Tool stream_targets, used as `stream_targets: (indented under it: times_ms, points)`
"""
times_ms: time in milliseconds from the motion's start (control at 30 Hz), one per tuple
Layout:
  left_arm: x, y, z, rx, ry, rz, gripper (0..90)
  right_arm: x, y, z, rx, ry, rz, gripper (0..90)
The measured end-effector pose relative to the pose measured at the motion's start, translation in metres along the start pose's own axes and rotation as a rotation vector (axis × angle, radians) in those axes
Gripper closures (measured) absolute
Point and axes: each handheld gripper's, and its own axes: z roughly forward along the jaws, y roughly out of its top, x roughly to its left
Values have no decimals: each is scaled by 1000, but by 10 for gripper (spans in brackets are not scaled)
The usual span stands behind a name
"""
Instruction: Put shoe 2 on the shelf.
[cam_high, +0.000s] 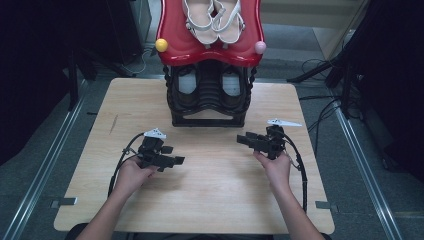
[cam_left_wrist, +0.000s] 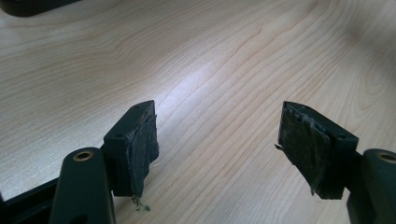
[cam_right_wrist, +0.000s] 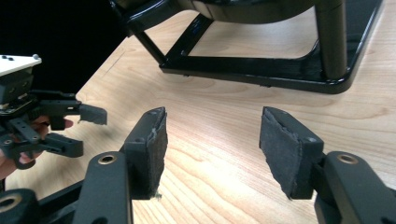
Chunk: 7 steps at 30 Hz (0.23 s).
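Observation:
A two-tier shoe rack (cam_high: 176, 52) stands at the far middle of the wooden table (cam_high: 215, 195). Its red top shelf carries a pair of white sandals (cam_high: 214, 20). A pair of black shoes (cam_high: 187, 82) sits on the black lower tier. My left gripper (cam_high: 175, 155) hovers low over the table's left half, open and pointing right; the left gripper view has its jaws (cam_left_wrist: 219, 140) wide apart over bare wood. My right gripper (cam_high: 243, 140) is at the right, open with nothing between the jaws and pointing left, and the right gripper view (cam_right_wrist: 212, 144) looks past it to the rack's base (cam_right_wrist: 261, 74) and the left gripper (cam_right_wrist: 86, 130).
A yellow ball (cam_high: 161, 45) and a pink ball (cam_high: 260, 47) cap the red shelf's front corners. Cables trail from both grippers toward the table's near edge. Dark stands and cables lie on the floor at both sides, beside metal floor rails.

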Motion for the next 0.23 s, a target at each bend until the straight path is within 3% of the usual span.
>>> stream_targets:
  times_ms: [133,233]
  points:
    - [0,0,2,19,-2,8,285,-1,-2,2,20,-7,-13,421]
    - [-2,1,3,24,-11,3,301,-3,-5,1,8,10,3,448]
